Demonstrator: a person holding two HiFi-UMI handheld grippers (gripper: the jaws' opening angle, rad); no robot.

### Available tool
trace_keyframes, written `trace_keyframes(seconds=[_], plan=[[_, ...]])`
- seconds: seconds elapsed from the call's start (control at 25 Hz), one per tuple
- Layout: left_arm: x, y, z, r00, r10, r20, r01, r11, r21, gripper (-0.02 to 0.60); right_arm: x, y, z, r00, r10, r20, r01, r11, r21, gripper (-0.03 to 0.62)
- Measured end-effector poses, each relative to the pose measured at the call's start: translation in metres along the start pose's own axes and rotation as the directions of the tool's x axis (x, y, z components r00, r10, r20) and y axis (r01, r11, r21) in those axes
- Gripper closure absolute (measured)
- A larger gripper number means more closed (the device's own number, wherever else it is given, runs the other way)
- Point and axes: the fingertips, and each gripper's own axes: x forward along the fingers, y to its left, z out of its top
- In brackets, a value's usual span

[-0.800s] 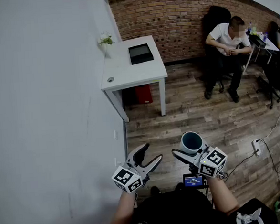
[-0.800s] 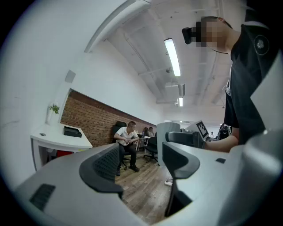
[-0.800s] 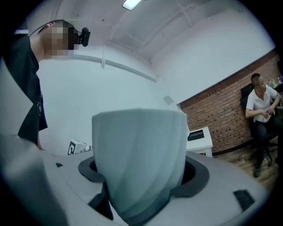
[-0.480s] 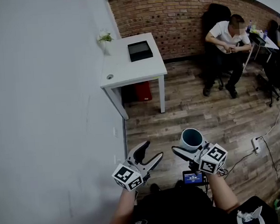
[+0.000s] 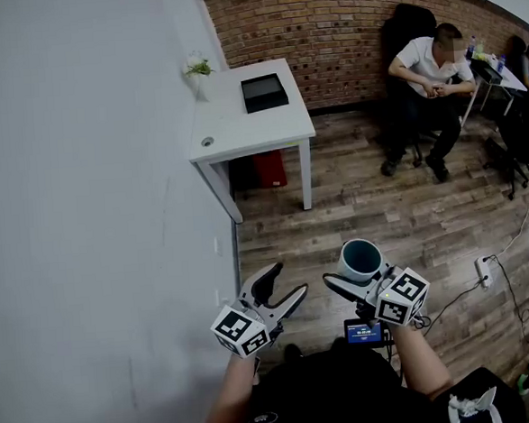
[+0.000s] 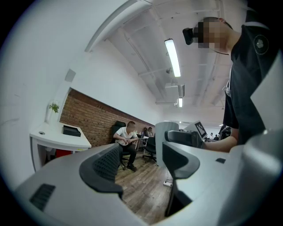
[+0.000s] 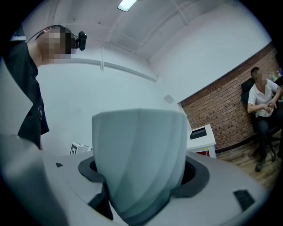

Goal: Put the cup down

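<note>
Cup [image 5: 361,260] is upright with its mouth up, off any surface and over the wood floor [image 5: 382,216]. It sits between the jaws of the right gripper [image 5: 358,278]. In the right gripper view the pale faceted wall of the cup fills the gap and both dark pads press on its sides. The jaws are spread wide and clamped on it.

Left gripper [image 5: 285,284] is level beside the right one, a little apart from it. Its jaws stand apart with only floor showing between them, so it holds nothing. My small screen [image 5: 366,336] is at my waist, just behind the right gripper.

Room: a plain white wall [image 5: 84,219] runs close along my left. A brick wall [image 5: 324,30] closes the far end. A white desk [image 5: 241,131] stands against the white wall, well ahead of both grippers. On it are a black tray [image 5: 264,93] and a small plant [image 5: 200,72] at the back corner. There is a red box [image 5: 266,172] under the desk.

The near and right parts of the desktop are bare. Open floor lies between me and the desk. A seated person [image 5: 427,77] is at the far right by the brick wall. A power strip [image 5: 483,277] and its cable lie on the floor to my right.
</note>
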Motion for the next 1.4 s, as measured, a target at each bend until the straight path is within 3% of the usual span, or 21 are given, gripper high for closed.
trace_keyframes(seconds=[0.84, 1.04, 1.4], plan=[[0.009, -0.002, 0.001, 1.0, 0.02, -0.004, -0.02, 1.0, -0.003, 0.278, -0.009, 0.0, 0.003, 0.999, 0.047, 0.002, -0.047, 0.998, 0.028, 0.194], [0.029, -0.004, 0.005, 0.999, 0.027, 0.034, -0.026, 0.999, -0.033, 0.279, -0.03, -0.023, 0.004, 0.999, 0.032, 0.009, -0.032, 0.999, 0.044, 0.194], [0.05, -0.002, -0.011, 0.994, 0.111, -0.008, -0.111, 0.993, -0.025, 0.279, -0.053, -0.072, -0.002, 0.999, 0.014, 0.034, -0.018, 0.994, 0.106, 0.194]])
